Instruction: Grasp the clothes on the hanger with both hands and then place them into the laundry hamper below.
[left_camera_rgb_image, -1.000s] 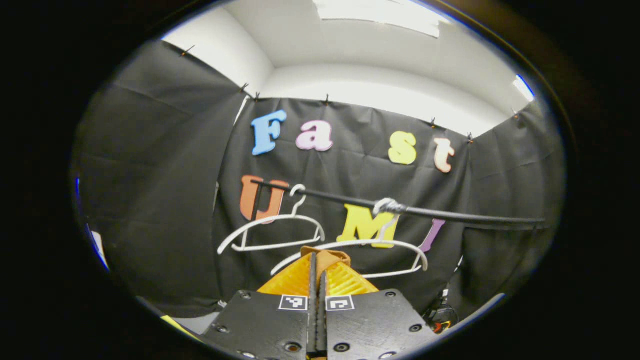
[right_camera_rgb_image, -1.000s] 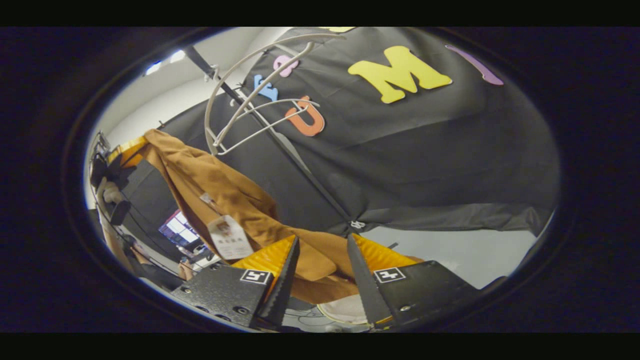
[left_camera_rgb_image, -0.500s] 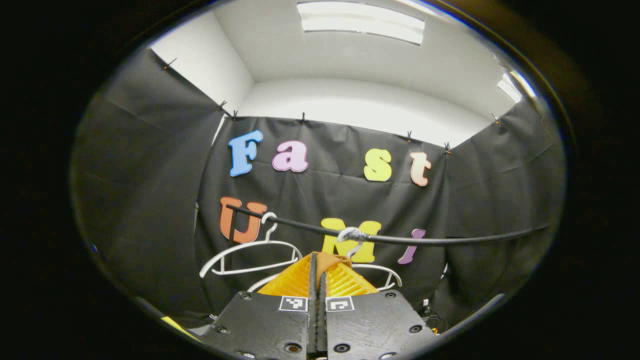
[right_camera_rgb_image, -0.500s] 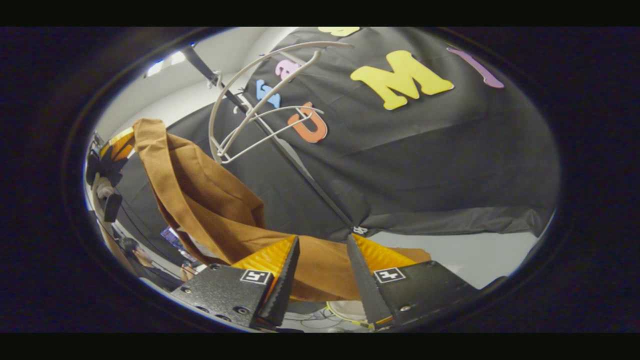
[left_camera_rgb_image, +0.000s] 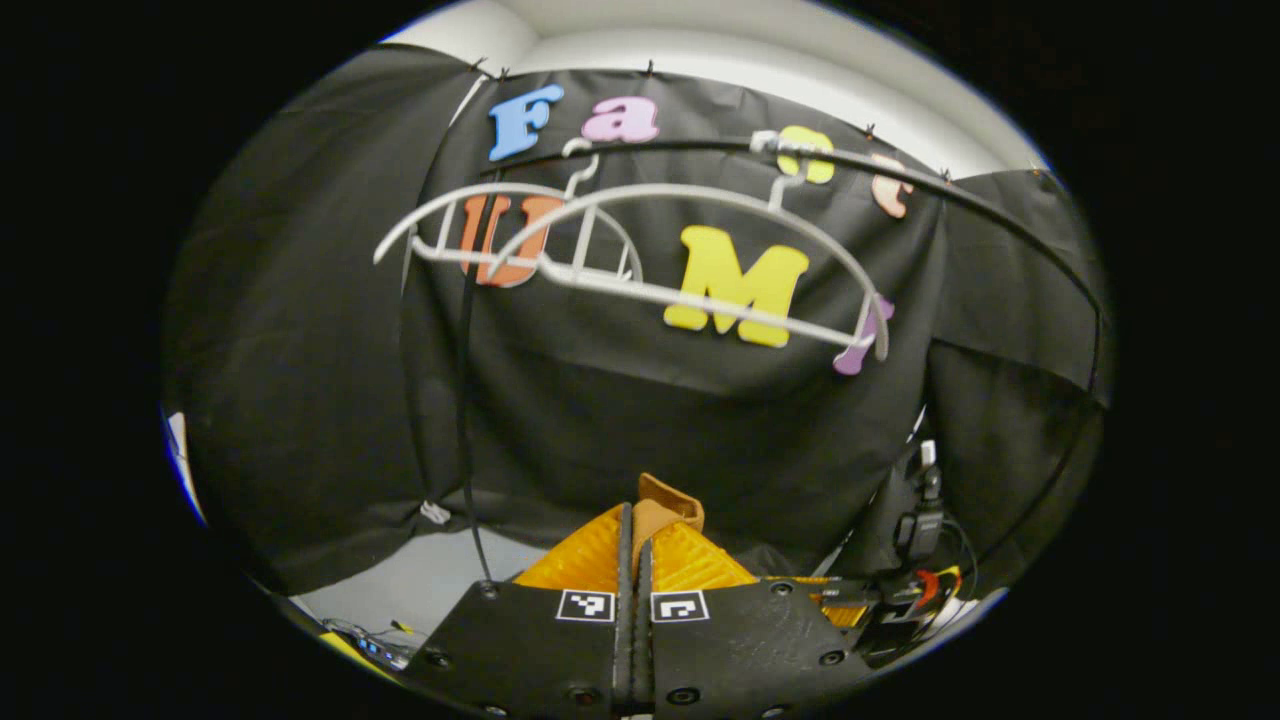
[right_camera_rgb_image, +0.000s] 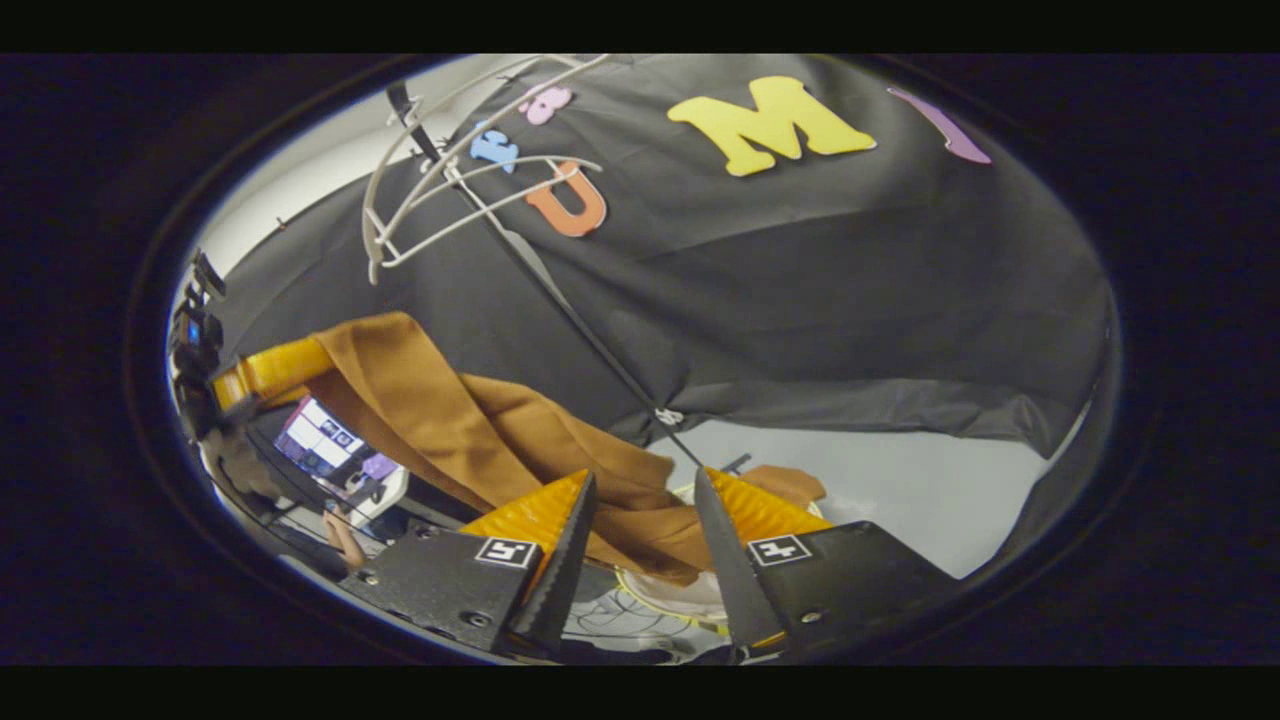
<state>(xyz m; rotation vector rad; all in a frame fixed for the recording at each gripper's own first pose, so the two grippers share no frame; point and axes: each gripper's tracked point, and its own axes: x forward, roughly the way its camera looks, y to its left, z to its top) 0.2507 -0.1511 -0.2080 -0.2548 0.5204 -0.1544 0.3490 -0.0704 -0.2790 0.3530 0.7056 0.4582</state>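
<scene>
**Garment off the hangers, slung between both grippers**

The brown garment (right_camera_rgb_image: 470, 430) runs lengthwise from the left gripper (left_camera_rgb_image: 634, 520), pinched together on a fold, across to the right gripper (right_camera_rgb_image: 645, 490); its fingers stand apart around the cloth, grip uncertain; the empty hangers (left_camera_rgb_image: 640, 250) hang above; a pale hamper rim (right_camera_rgb_image: 690, 600) seems just below, nearest the right gripper.

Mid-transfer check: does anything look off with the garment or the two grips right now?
Nothing damaged or spilled. One oddity: the left gripper pinches the brown garment tightly, while the right gripper has its jaws spread, the cloth draped loosely between its fingers. Both white hangers are bare on the rail.
</scene>
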